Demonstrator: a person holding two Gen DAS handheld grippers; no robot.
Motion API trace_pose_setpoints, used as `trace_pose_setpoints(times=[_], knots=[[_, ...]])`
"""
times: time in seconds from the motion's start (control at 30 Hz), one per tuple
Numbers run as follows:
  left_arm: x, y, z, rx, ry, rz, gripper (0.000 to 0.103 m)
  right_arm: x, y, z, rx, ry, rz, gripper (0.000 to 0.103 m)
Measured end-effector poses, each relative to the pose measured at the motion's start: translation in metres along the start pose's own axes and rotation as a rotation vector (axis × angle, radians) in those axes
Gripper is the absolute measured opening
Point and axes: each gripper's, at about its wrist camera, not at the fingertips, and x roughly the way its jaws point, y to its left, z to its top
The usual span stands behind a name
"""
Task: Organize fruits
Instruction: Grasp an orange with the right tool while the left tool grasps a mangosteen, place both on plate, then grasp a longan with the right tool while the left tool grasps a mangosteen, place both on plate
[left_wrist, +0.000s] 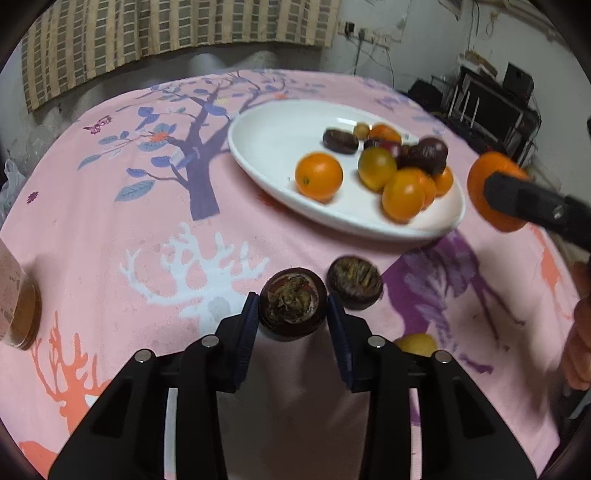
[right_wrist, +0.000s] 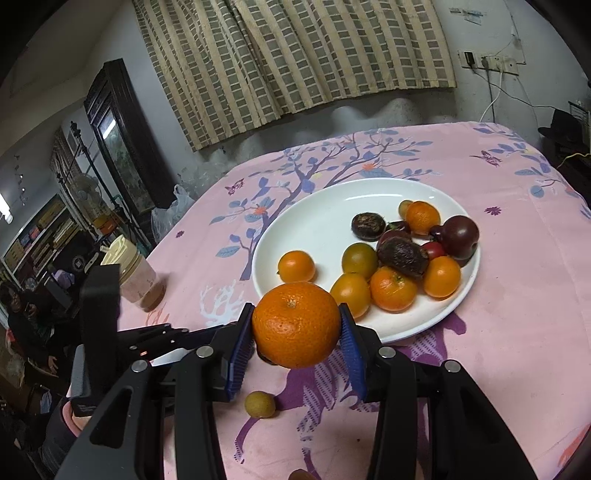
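Observation:
My left gripper (left_wrist: 293, 314) is shut on a dark brown, wrinkled fruit (left_wrist: 293, 308), its blue pads pressing both sides just above the pink cloth. A second dark fruit (left_wrist: 355, 282) lies right beside it on the cloth. My right gripper (right_wrist: 295, 328) is shut on a large orange (right_wrist: 295, 325) and holds it in the air near the front rim of the white plate (right_wrist: 314, 221). From the left wrist view this orange (left_wrist: 480, 173) hangs at the right of the plate (left_wrist: 277, 147). The plate holds several oranges and dark fruits.
A small yellow fruit (right_wrist: 259, 404) lies on the cloth below the right gripper. A capped jar (right_wrist: 136, 277) stands at the table's left side. A hand (left_wrist: 580, 332) shows at the right edge. A curtain and a wall stand behind the table.

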Motion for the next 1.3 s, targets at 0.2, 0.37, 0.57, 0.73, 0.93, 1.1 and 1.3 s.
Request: trace_pose_setpoints(times=[0.2,0.37,0.57,0.73,0.93,1.1,1.3], knots=[[-0.027,-0.005,0.041,-0.036,-0.117,-0.054,0.037,-0.006,-0.023,0.017,0.026,-0.125,-0.089,0.045],[0.006,-0.023,0.087,-0.006,-0.107,-0.037,0.037,0.009,-0.053,0.029,0.062,-0.135,-0.142,0.045],[0.029,-0.036,0.121,0.01,-0.117,0.094,0.076,0.023,-0.07,0.033,0.068,-0.12,-0.156,0.048],[-0.011,-0.024,0.109,-0.06,-0.2,0.134,0.094,0.002,-0.056,0.031,0.063,-0.14,-0.082,0.061],[-0.046,0.012,0.062,-0.19,-0.21,0.21,0.097,0.003,0.014,0.0,-0.131,0.031,0.014,0.061],[-0.037,0.039,0.026,-0.221,-0.181,0.36,0.097,0.03,0.044,-0.034,-0.238,0.176,0.025,0.06],[-0.042,0.063,0.023,-0.335,-0.168,0.323,0.097,0.05,0.05,-0.049,-0.282,0.263,0.002,0.043]])
